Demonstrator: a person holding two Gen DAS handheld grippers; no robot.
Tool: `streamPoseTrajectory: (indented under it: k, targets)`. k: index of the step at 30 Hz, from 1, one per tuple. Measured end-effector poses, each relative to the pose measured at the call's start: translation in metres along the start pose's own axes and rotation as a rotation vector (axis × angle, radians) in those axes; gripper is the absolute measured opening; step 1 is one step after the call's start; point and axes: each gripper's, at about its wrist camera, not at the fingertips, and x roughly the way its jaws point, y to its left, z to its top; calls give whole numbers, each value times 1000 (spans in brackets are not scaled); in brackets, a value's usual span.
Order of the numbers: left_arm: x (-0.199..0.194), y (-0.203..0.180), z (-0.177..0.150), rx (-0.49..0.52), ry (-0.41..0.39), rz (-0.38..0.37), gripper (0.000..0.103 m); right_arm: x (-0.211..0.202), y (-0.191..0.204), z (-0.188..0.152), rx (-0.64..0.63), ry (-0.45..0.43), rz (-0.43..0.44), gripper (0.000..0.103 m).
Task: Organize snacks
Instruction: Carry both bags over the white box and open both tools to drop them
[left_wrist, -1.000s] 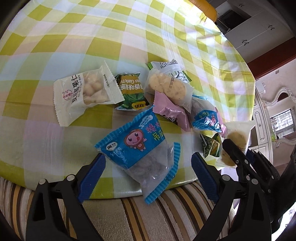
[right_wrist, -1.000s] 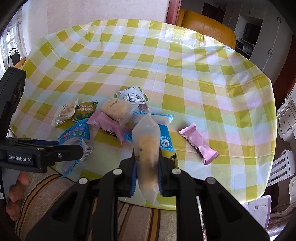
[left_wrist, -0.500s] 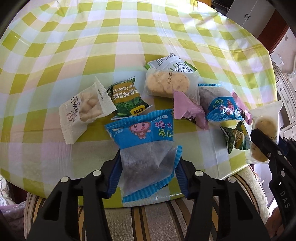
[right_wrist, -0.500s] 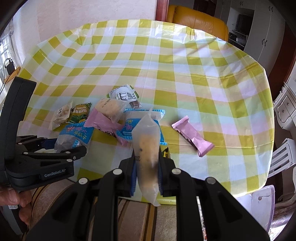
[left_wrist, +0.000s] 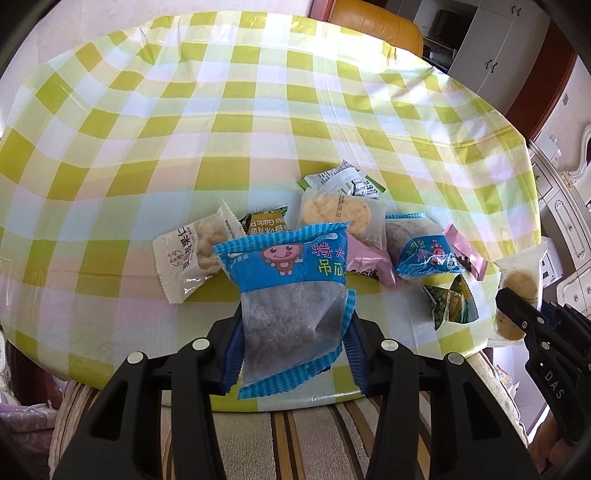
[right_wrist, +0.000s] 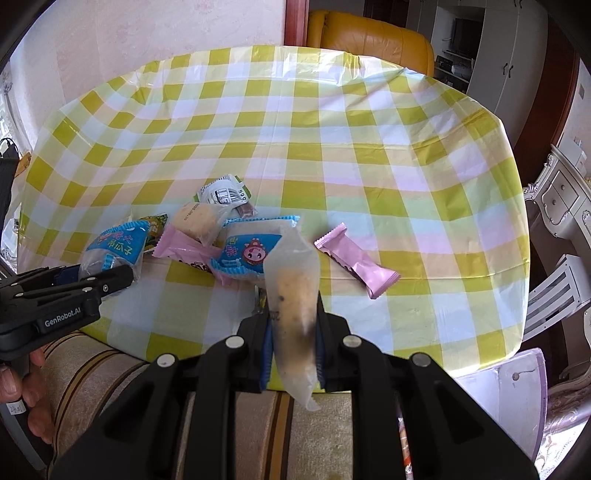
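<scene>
A: On the left wrist view, the left gripper (left_wrist: 293, 334) is closed on a blue pack (left_wrist: 291, 295), pinching its clear lower half from both sides. The pack stands upright above the near edge of the table (left_wrist: 258, 122).

B: And the pile?

A: Just beyond it: a white pack (left_wrist: 188, 254), a green pack (left_wrist: 264, 223), a cracker pack (left_wrist: 340, 214), a second blue pack (left_wrist: 424, 247) and pink ones beside it. At the far right the right gripper holds a clear pack (left_wrist: 519, 295) off the table's edge.

B: Over to the right wrist view?

A: The right gripper (right_wrist: 293, 347) is shut on that clear pack (right_wrist: 293, 295), edge-on and upright. A pink bar (right_wrist: 356, 266) lies apart to the right of the pile; the left gripper (right_wrist: 107, 282) shows at the left with its blue pack (right_wrist: 114, 251).

B: So how to do this step well?

A: My judgement: both packs are lifted, so each needs a spot of its own. I'd carry the blue pack toward its twin, and the clear one toward the cracker pack, keeping like with like. The wrappers look slippery and soft; hold the squeeze steady, lower until the pack rests flat, then open. Keep the two grippers well apart so they don't knock the pile.
</scene>
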Motion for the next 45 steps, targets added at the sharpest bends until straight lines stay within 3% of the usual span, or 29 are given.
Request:
streamPoseTrajectory:
  k: [9, 19, 24, 34, 45]
  targets:
    - [-23, -38, -2, 77, -60, -60, 45, -12, -33, -9, 75, -4, -37, 18]
    - [-36, -113, -15, 238, -63, -183, 45, -23, -87, -34, 187, 17, -125, 18]
    - [-34, -148, -26, 309, -34, -269, 45, -25, -117, -55, 259, 48, -157, 18]
    - [-7, -205, -49, 409, 103, -403, 45, -34, -178, -98, 394, 79, -239, 18]
    - [18, -286, -78, 550, 236, -479, 46, -11, -235, -144, 551, 171, -275, 18]
